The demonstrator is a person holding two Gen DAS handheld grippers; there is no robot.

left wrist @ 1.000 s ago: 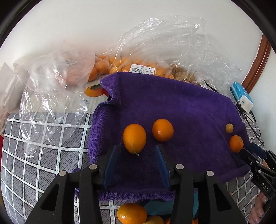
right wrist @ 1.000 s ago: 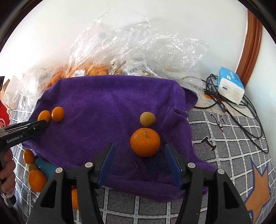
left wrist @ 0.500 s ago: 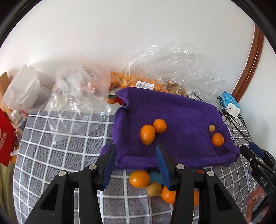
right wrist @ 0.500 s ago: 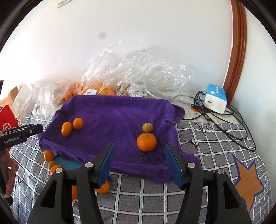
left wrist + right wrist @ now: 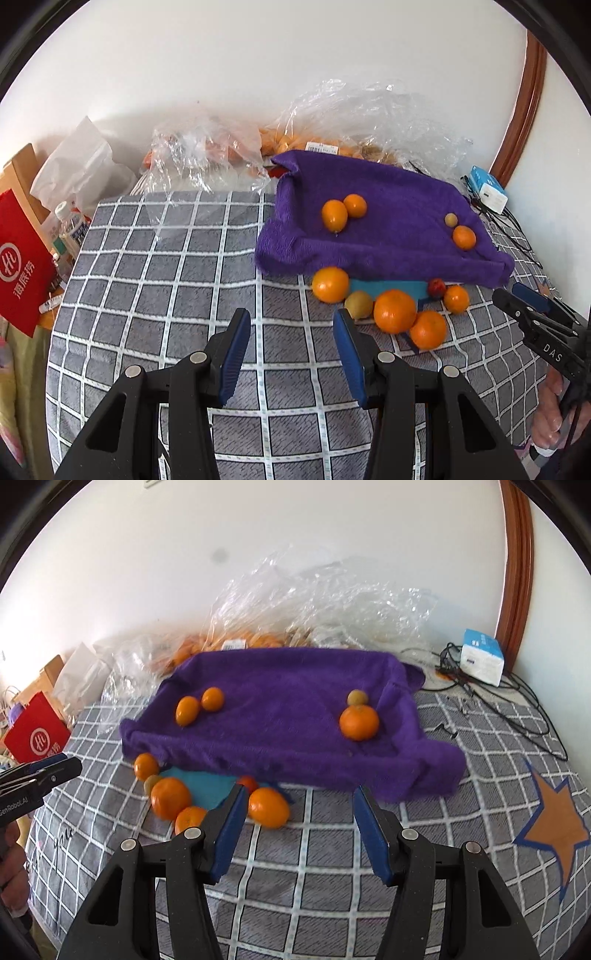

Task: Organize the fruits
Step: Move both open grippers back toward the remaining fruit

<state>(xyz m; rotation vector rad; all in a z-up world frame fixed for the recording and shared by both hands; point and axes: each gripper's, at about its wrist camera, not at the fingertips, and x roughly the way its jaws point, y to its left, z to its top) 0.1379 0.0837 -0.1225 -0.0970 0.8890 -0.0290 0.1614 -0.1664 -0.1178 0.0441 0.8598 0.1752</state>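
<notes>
Both left gripper (image 5: 291, 347) and right gripper (image 5: 299, 821) with jaws apart, empty, above checked cloth (image 5: 166, 280), near purple towel (image 5: 388, 206) with oranges (image 5: 334, 215).

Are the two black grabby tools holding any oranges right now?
No. The left tool and right tool are both open and empty, with only grey checked cloth showing between their blue pads.

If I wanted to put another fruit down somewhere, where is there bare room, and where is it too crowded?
The middle of the purple towel is bare, between the two oranges on one side and the big orange on the other. The checked cloth in front of the left hand-held gripper is bare too. It is crowded at the towel's near edge, where loose fruit is piled.
</notes>
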